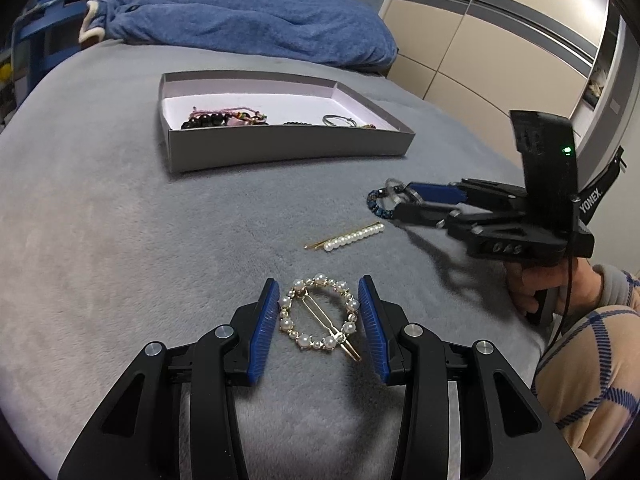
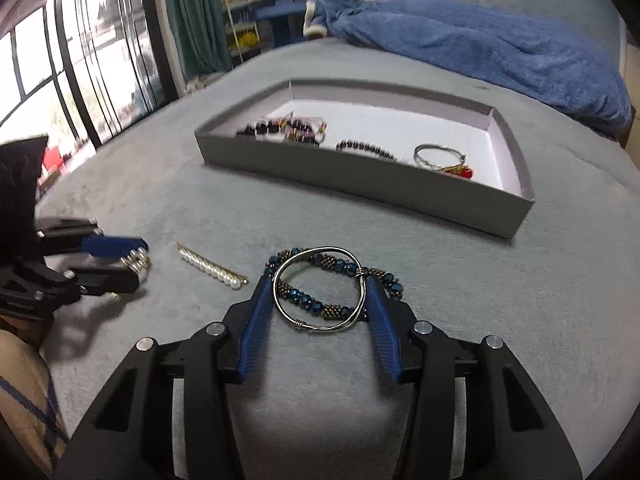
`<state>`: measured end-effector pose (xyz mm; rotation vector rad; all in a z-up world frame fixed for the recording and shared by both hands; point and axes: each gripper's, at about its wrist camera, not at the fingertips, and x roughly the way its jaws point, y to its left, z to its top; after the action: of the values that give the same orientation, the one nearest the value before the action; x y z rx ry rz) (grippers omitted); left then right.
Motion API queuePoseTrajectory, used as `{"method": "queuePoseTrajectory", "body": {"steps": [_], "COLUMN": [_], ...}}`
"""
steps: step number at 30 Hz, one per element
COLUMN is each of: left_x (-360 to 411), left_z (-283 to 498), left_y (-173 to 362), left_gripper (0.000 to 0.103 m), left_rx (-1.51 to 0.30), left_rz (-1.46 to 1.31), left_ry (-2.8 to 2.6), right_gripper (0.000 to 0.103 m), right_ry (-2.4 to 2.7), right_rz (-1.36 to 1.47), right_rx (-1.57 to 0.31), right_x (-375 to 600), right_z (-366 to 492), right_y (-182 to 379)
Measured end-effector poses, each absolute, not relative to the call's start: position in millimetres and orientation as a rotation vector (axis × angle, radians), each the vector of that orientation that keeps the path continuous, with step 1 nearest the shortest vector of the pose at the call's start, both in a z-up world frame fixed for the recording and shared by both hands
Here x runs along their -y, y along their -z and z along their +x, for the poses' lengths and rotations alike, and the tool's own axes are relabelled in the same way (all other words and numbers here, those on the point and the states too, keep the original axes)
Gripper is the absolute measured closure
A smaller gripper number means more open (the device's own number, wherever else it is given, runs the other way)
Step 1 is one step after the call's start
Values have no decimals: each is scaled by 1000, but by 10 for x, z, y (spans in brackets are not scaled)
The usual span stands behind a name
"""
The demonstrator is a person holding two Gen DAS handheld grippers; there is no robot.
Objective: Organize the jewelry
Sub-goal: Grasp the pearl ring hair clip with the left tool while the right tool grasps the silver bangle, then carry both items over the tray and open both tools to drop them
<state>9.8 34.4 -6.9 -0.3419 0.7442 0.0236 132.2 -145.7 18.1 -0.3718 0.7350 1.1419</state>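
A round pearl hair clip (image 1: pixel 318 314) lies between the blue pads of my left gripper (image 1: pixel 318 284), which touch its rim on both sides just above the grey bed cover. To the right, my right gripper (image 1: pixel 404 198) is shut on a silver wire bangle (image 2: pixel 316 329). Its pads meet the ring on either side. A blue beaded bracelet (image 2: pixel 304 296) lies under and behind the bangle. A straight pearl hairpin (image 1: pixel 352 236) rests loose on the cover between the two grippers. The open grey box (image 1: pixel 288 144) farther back holds several bracelets.
A crumpled blue blanket (image 1: pixel 260 20) lies behind the box. Beige wardrobe doors (image 1: pixel 480 40) stand to the right, tall windows (image 2: pixel 60 60) to the left. A hand (image 1: pixel 536 288) and checked sleeve (image 1: pixel 592 360) hold the right gripper near the bed's edge.
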Motion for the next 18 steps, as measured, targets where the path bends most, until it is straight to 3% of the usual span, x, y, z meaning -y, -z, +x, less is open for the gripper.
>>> {"method": "queuePoseTrajectory", "body": {"steps": [6, 18], "left_x": [-322, -474], "left_z": [60, 516], "left_y": [9, -523], "left_gripper": [61, 61], "left_rx": [-711, -612], "left_rz": [-317, -235], "left_ry": [-46, -92], "right_gripper": [56, 56], "right_ry": [-1110, -1091], "right_rz": [-222, -215], "right_rx": [-720, -712], "right_x": [1672, 1557], "right_z": [1464, 1649], "right_y": [-281, -446]}}
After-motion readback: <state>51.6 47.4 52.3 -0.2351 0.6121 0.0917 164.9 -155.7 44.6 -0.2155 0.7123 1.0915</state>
